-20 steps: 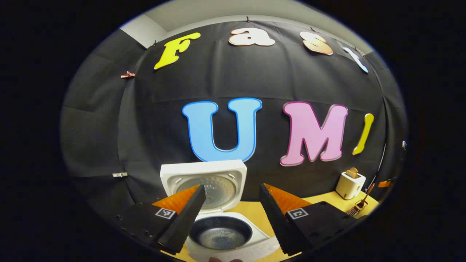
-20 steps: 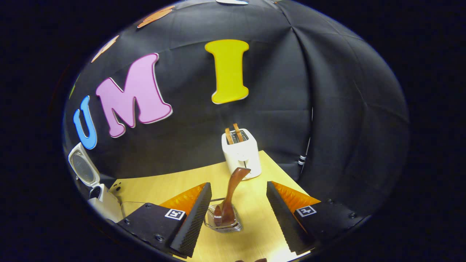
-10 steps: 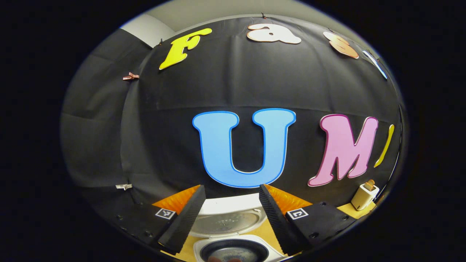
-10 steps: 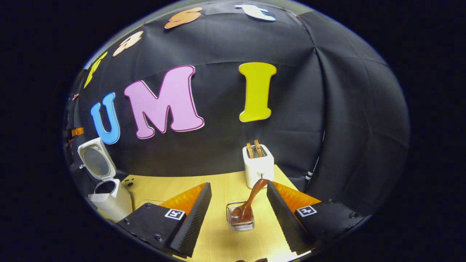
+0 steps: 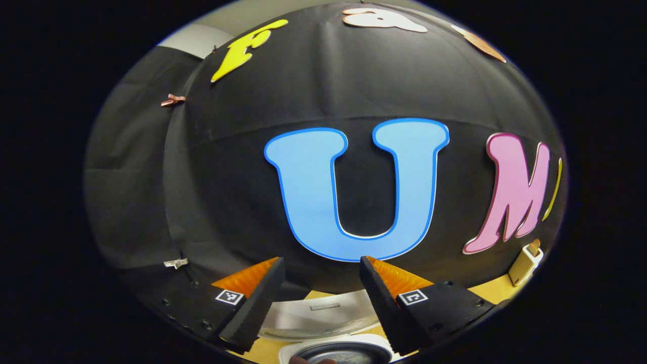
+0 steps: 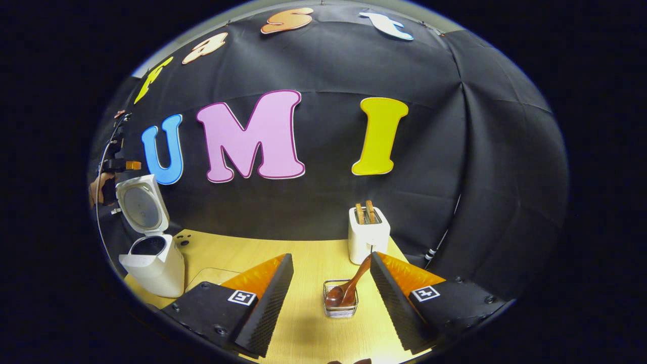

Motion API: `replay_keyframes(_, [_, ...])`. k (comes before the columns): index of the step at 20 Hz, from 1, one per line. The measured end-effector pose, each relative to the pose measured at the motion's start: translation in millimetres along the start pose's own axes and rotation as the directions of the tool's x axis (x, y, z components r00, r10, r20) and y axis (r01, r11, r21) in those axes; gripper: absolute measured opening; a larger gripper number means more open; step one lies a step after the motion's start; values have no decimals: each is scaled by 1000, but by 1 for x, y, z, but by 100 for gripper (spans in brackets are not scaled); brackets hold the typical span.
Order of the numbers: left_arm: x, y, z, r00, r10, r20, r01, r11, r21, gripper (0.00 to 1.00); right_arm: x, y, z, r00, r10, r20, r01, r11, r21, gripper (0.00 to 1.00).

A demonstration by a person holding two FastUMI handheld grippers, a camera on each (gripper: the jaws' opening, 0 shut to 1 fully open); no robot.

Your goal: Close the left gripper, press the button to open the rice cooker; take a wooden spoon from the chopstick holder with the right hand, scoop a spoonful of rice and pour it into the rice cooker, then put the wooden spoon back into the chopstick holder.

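Judging from the frames, the spoon (image 6: 349, 286) is back in the holder (image 6: 340, 306) at lower centre of the right gripper view, bowl down, handle leaning toward the upper right. The right tool (image 6: 331, 303) stands released, jaws spread, holder between them but apart from both. The cooker (image 6: 151, 253) sits at left on the worktop (image 6: 303, 333), lid raised. In the left gripper view the left tool (image 5: 321, 303) is likewise spread and empty above the cooker's lid (image 5: 318, 318) at the bottom of the frame. To finish well, the right tool should draw straight back, clear of the handle. A toaster (image 6: 368, 237) stands behind. No brand or label is legible; the square markers on both tools cannot be read.
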State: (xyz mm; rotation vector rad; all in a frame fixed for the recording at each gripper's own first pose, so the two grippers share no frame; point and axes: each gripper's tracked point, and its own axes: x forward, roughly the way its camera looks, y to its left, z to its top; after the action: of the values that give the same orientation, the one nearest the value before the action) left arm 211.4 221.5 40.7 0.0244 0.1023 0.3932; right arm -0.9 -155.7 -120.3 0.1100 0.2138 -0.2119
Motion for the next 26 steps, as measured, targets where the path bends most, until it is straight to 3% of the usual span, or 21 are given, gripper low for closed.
replay_keyframes(4, [10, 1, -21, 998, 9, -59, -9, 1000, 3, 94, -2, 2, 1, 1000, 2, -1, -2, 1000, 3, 95])
replay_keyframes(8, [-2, -2, -32, 996, 2, -85, -8, 998, -64, 97, -4, 1, 0, 1000, -2, -4, 2, 1000, 3, 95])
replay_keyframes(16, [-80, -26, -69, 995, -19, -103, 10, 995, -96, 98, 3, 5, -1, 1000, 4, -7, -4, 1000, 20, 95])
replay_keyframes(26, [-161, -51, -182, 956, -71, -284, 30, 989, -147, 100, 4, 9, -5, 1000, 23, -19, -23, 1000, 1, 95])
